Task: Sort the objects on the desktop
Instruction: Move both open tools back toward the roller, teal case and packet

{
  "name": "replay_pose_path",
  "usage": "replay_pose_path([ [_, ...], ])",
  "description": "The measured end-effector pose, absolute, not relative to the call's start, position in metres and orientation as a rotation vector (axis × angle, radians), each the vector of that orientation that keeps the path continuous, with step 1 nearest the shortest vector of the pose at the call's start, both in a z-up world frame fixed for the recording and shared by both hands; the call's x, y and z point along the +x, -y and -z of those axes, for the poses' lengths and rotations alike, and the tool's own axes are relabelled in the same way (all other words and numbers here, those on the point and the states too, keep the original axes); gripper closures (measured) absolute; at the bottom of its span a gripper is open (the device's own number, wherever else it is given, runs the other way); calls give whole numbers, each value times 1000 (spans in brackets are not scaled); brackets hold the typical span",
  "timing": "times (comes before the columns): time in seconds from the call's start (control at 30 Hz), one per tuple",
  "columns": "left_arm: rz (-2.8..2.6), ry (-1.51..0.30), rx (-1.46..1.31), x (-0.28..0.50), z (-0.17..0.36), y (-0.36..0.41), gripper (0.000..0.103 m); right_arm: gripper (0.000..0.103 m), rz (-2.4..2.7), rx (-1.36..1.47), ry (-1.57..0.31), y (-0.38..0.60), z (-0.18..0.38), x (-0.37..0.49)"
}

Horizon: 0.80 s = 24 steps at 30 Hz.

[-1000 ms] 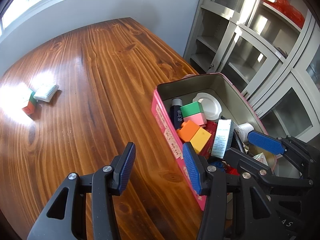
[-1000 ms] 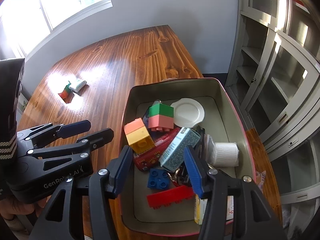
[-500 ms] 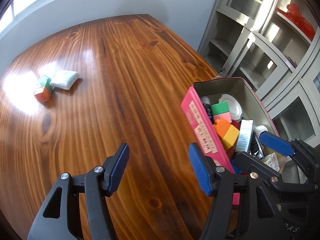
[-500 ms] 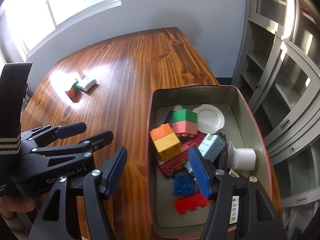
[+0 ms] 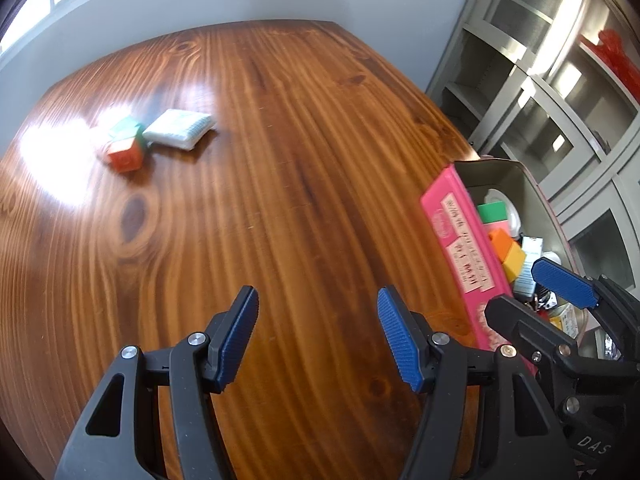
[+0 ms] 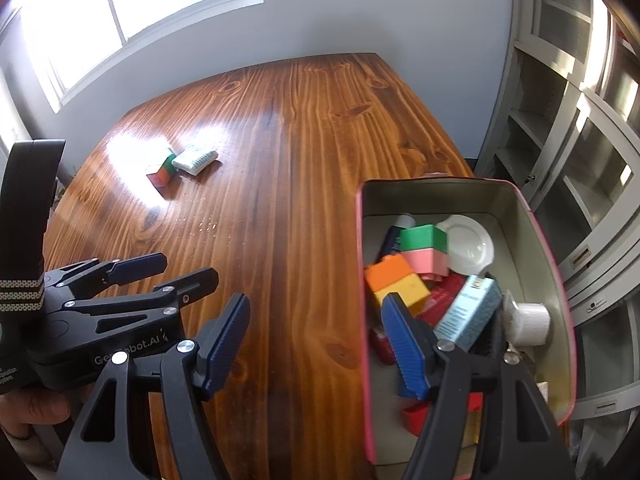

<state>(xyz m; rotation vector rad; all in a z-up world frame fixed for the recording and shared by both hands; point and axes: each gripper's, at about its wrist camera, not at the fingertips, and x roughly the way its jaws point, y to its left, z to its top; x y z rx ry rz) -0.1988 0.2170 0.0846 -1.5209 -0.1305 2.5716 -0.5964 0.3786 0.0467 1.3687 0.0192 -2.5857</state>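
Observation:
My left gripper [image 5: 316,320] hangs open over bare wood, with nothing between its blue pads. A red and green block [image 5: 124,148] and a white and green packet [image 5: 178,132] lie side by side at the far left of the table. To the right stands the pink tin [image 5: 460,240], holding stacked blocks, a white dish, a pale blue carton and a white roll. My right gripper [image 6: 316,320] straddles the tin's left wall [image 6: 362,280]; its jaws are opening and nothing is held. The block [image 6: 162,170] and packet [image 6: 194,160] also show in the right wrist view.
The wooden table [image 6: 288,160] ends at a grey wall under a bright window [image 6: 140,12]. Grey glass-door cabinets [image 6: 580,140] stand close to the table's right side. A hand [image 6: 32,408] holds the left gripper's body [image 6: 80,320].
Both grippers have moved left, away from the tin and out over the table, and both jaws have widened. The block and packet are now nearer in both views.

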Motion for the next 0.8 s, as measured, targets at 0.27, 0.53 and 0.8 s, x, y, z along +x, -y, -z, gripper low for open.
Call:
replay_pose_path([
  [0.27,-2648,234,-1563,-189,-80,-161,37,27,2559,1284,-117,-328,-50,-599],
  [0.53,-2749,353,-1616,-175,-75,-90,27,25,2455,1290,-146,-270,-40,-613],
  [0.8,-2834,487,-1679,-161,-67,-21,25,24,2370,1305,-179,-217,-29,-623],
])
